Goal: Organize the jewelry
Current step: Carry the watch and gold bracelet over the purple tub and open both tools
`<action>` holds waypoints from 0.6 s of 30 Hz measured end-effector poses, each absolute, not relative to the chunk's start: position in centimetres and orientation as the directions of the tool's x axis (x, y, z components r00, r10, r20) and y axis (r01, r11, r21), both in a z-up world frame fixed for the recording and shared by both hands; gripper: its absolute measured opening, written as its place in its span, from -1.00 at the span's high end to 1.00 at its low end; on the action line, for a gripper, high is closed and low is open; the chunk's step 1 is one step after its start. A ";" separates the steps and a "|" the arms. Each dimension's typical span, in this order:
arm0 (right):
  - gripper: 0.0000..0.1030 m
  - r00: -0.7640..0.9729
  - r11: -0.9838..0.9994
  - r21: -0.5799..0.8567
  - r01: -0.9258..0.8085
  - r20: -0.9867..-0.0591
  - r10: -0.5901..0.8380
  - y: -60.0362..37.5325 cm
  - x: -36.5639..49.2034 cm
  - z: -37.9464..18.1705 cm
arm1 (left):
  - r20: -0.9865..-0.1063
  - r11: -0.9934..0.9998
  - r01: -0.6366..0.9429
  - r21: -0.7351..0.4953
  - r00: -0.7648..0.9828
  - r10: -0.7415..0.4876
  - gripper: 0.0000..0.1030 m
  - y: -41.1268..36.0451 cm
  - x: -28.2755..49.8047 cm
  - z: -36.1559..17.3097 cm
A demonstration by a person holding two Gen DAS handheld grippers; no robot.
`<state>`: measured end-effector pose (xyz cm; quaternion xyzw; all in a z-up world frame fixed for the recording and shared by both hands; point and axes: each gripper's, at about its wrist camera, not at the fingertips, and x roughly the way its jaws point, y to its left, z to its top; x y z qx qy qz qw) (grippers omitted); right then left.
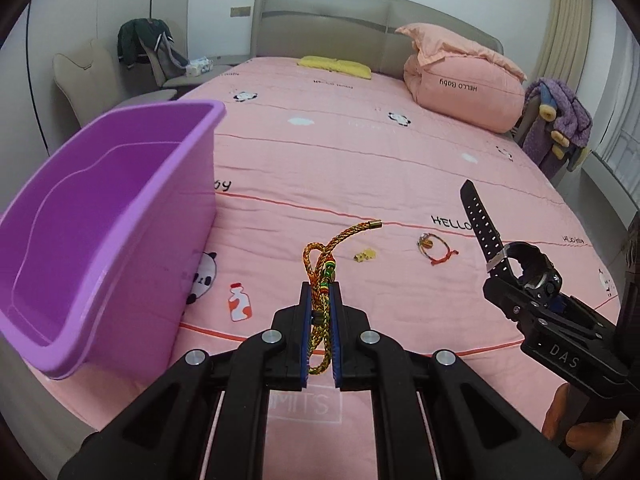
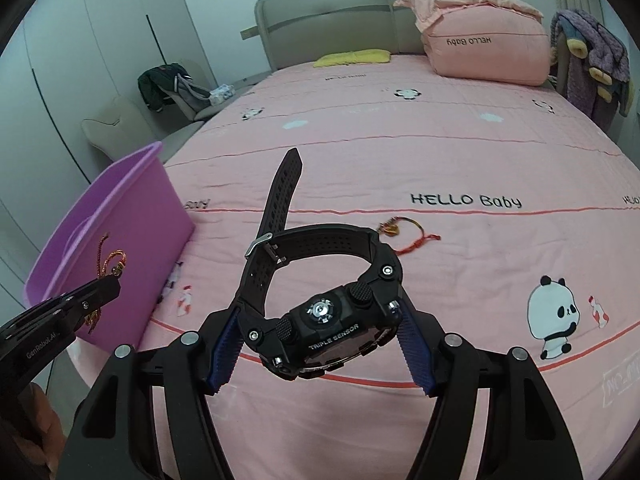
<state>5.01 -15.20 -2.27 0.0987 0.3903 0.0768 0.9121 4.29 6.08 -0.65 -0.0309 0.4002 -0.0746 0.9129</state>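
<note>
Left wrist view showed us, nearest, the left gripper (image 1: 320, 300) with its fingers (image 1: 306, 328) pressed together on the gold braided cord (image 1: 320, 264), lifted above the bed (image 1: 360, 168) just right of the purple bin (image 1: 120, 208). We judged the cord light, limp and prone to slip, so the pinch on its doubled middle beside the beads seemed sound. Its long axis ran away from us, the free metal-capped end curling up and right of the bin.

Right of the bin and farther out, the right gripper (image 2: 320, 344) held the black watch (image 2: 320, 320), fingers clamped across the case sides. We judged the watch heavier and rigid at the case, its strap springy; the case was the surer hold. Its loose strap tail pointed up and away.

Beyond, well right of the bin, the red string bracelet (image 1: 436, 250) and a small yellow charm (image 1: 365, 256) lay on the bed.
</note>
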 end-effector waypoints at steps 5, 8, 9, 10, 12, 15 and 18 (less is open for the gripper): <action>-0.28 0.712 0.952 0.257 -0.165 -0.637 0.295 -10.8 5.4 1.5 | -0.674 0.991 0.062 -0.116 0.729 -0.124 0.84 9.5 3.1 3.1; -0.28 0.715 0.930 0.288 -0.227 -0.599 0.360 -7.8 5.9 3.7 | -0.650 0.994 0.025 -0.107 0.755 -0.089 0.84 11.9 2.8 4.9; -0.28 0.715 0.925 0.289 -0.247 -0.590 0.375 -6.9 6.1 4.3 | -0.647 0.995 0.008 -0.103 0.759 -0.073 0.84 13.0 2.8 5.4; -0.28 0.715 0.918 0.288 -0.273 -0.578 0.394 -5.6 6.3 5.0 | -0.644 0.995 -0.006 -0.102 0.763 -0.061 0.84 14.0 2.8 5.9; -0.28 0.706 0.900 0.297 -0.321 -0.558 0.436 -3.3 6.9 6.3 | -0.636 0.994 -0.037 -0.098 0.771 -0.034 0.84 15.9 2.7 6.7; -0.28 0.688 0.878 0.299 -0.374 -0.545 0.479 -0.1 7.8 7.6 | -0.619 0.992 -0.087 -0.092 0.785 0.011 0.84 18.9 2.6 7.6; -0.28 0.662 0.860 0.292 -0.419 -0.550 0.509 3.3 8.9 8.2 | -0.617 0.987 -0.140 -0.082 0.785 0.060 0.84 21.7 2.9 8.0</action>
